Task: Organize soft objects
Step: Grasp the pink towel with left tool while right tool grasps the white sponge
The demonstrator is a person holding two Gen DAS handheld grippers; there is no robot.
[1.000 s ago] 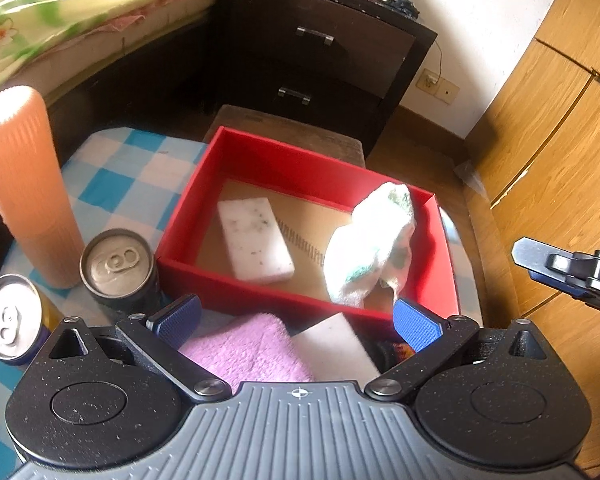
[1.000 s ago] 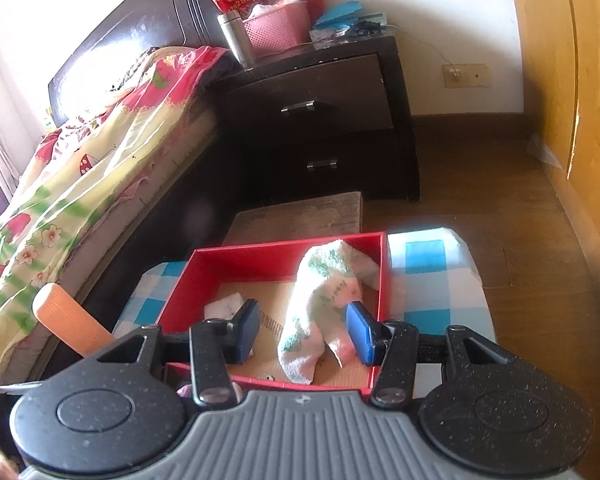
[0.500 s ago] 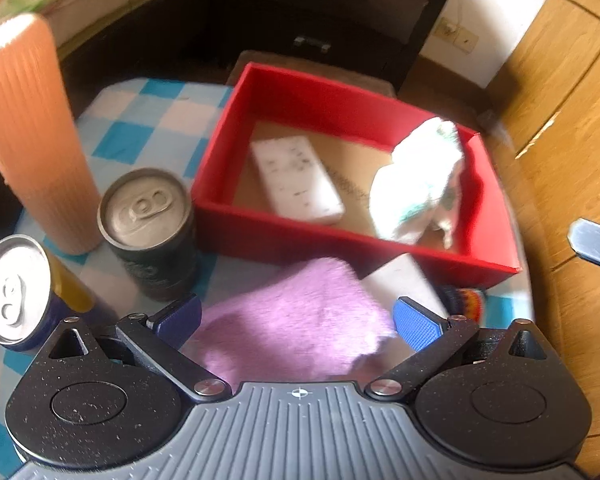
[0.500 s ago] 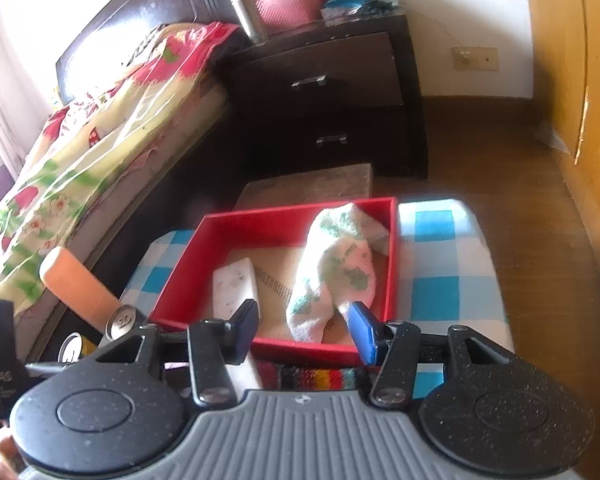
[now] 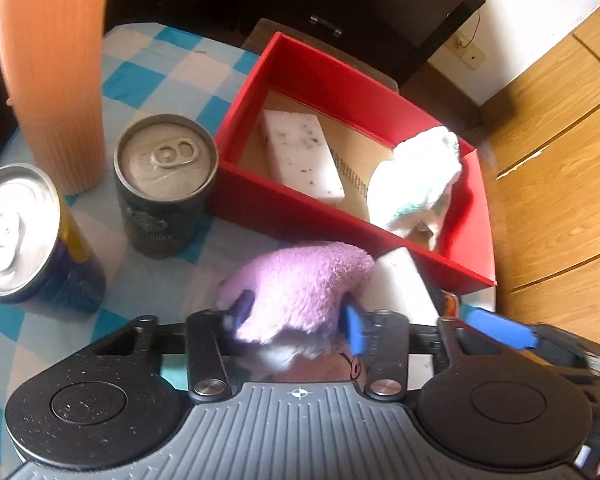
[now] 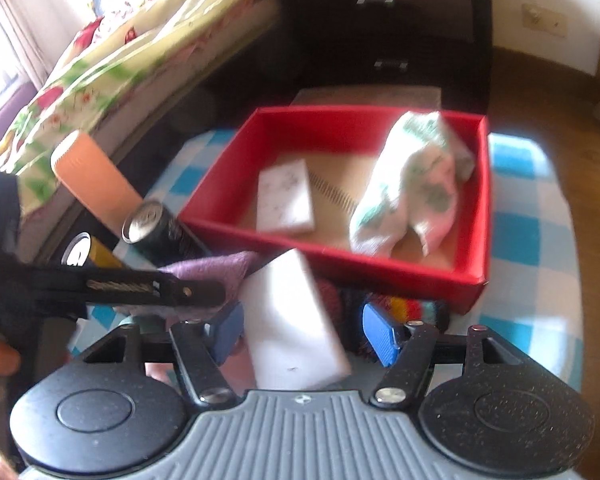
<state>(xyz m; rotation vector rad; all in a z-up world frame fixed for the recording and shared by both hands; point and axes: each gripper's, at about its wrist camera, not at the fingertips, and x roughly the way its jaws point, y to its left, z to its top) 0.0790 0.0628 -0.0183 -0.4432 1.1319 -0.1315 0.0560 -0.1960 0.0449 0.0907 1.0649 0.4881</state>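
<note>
The left gripper [image 5: 298,316] has its jaws drawn in on the purple cloth [image 5: 304,280], pinching its near end; the fluffy pile bulges out past the two blue pads. The cloth lies on the checked bench [image 5: 148,80], just in front of the red box [image 5: 300,216] and touching a white sponge [image 5: 400,276] to its right. The right gripper [image 6: 300,332] hangs over that same sponge [image 6: 296,320], jaws wide apart, one pad on each side and neither clearly touching it.

Inside the box lie a speckled sponge [image 5: 302,156] flat on the cardboard floor and a white-and-green sock [image 5: 416,184] slumped against the far right corner. A striped, multicoloured sock [image 6: 404,308] sits on the bench between the white sponge and the box wall, partly hidden.

The cloth looks light, limp and compressible, so a pinch at one end will probably let the rest droop and drag; it should need lifting well clear of the box wall. The sponge seems light and springy, and is likely best taken across its narrow width, gently enough not to crush it.

Two cans [image 5: 164,184] and an orange ribbed cylinder [image 5: 52,72] stand left of the box, near the cloth, and could be knocked by a trailing corner.
</note>
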